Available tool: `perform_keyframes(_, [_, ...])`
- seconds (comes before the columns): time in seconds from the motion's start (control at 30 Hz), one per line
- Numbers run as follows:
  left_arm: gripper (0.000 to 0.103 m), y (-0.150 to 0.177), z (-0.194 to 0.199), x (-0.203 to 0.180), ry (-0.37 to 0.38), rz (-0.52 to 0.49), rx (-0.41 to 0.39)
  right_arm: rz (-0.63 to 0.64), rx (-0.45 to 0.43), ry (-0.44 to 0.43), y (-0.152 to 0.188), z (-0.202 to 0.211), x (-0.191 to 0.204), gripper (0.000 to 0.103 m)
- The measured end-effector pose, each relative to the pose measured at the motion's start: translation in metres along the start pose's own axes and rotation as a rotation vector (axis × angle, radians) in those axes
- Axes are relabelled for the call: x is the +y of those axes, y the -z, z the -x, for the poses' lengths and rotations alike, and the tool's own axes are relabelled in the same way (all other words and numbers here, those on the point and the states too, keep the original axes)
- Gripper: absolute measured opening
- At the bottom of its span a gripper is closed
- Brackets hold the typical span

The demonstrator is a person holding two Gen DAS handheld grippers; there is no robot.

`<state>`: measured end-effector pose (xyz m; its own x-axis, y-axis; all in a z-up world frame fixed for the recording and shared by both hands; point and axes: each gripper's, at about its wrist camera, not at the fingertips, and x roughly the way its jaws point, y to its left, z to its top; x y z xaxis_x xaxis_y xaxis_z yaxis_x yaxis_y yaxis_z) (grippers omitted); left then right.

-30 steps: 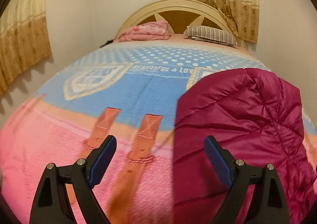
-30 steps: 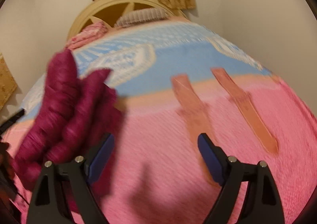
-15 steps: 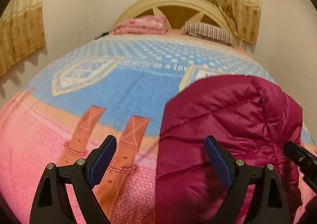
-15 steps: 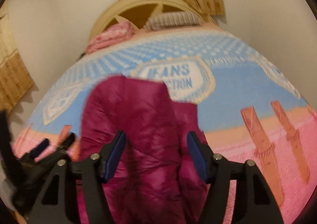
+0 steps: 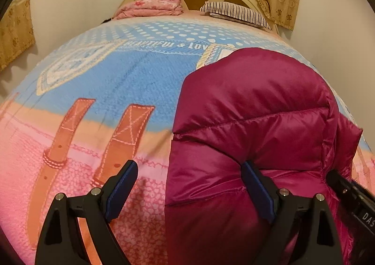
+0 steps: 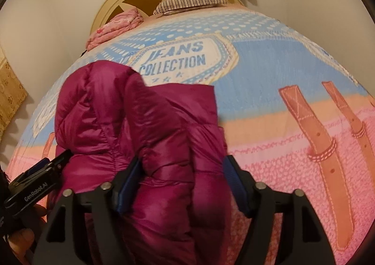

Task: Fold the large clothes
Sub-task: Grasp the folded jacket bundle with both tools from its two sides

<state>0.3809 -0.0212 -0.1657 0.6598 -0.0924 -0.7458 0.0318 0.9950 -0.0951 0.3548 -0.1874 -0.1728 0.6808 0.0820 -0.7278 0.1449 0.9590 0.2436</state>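
Left wrist view: your left gripper is spread wide, the puffy magenta quilted jacket on the pink-and-blue bedspread overlapping its right finger. Your right gripper, also released, straddles the jacket.

jacket magenta quilted | bedspread blue-pink, belt print | pillow striped

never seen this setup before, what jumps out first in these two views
A magenta puffer jacket lies bunched on the near part of a bed, on a blue and pink blanket printed JEANS COLLECTION. Both hand-held grippers are open: the right hand-held gripper straddles the jacket, the left hand-held gripper spans its left edge.
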Motion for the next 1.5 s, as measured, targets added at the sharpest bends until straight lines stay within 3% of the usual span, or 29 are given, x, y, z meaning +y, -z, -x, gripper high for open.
perform_keyframes(0.5, [0.091,0.019,0.004,-0.008,-0.012,-0.118,-0.016,-0.014,0.007,-0.021,0.016,-0.014,-0.013,0.08])
perform_keyframes(0.77, [0.091,0.017,0.016,0.0,0.024,-0.086,-0.008,-0.013,0.008,-0.017,0.016,-0.012,-0.016,0.08])
perform_keyframes(0.9, [0.091,0.001,0.037,0.014,0.018,-0.01,-0.085,0.024,-0.072,0.034,0.003,0.027,-0.008,0.08])
perform_keyframes(0.93, [0.091,-0.003,0.038,0.015,0.02,0.001,-0.093,0.03,-0.093,0.041,-0.001,0.036,-0.003,0.075])
perform_keyframes(1.03, [0.091,-0.021,0.03,0.01,-0.02,-0.003,-0.087,0.023,-0.115,-0.031,-0.02,0.053,0.015,0.069])
perform_keyframes(1.13, [0.091,-0.031,0.017,0.0,-0.031,-0.031,-0.066,0.033,-0.092,-0.06,-0.032,0.041,0.035,0.068])
perform_keyframes(1.23, [0.091,-0.022,0.007,-0.016,-0.052,-0.102,-0.04,0.076,-0.071,0.01,-0.035,0.017,0.043,0.064])
perform_keyframes(1.33, [0.091,-0.011,0.004,-0.028,-0.063,-0.154,-0.053,0.041,-0.018,0.033,-0.025,-0.005,0.026,0.059])
perform_keyframes(1.5, [0.091,-0.008,-0.004,-0.032,-0.06,-0.157,-0.04,0.015,-0.021,0.02,-0.013,-0.015,0.009,0.056])
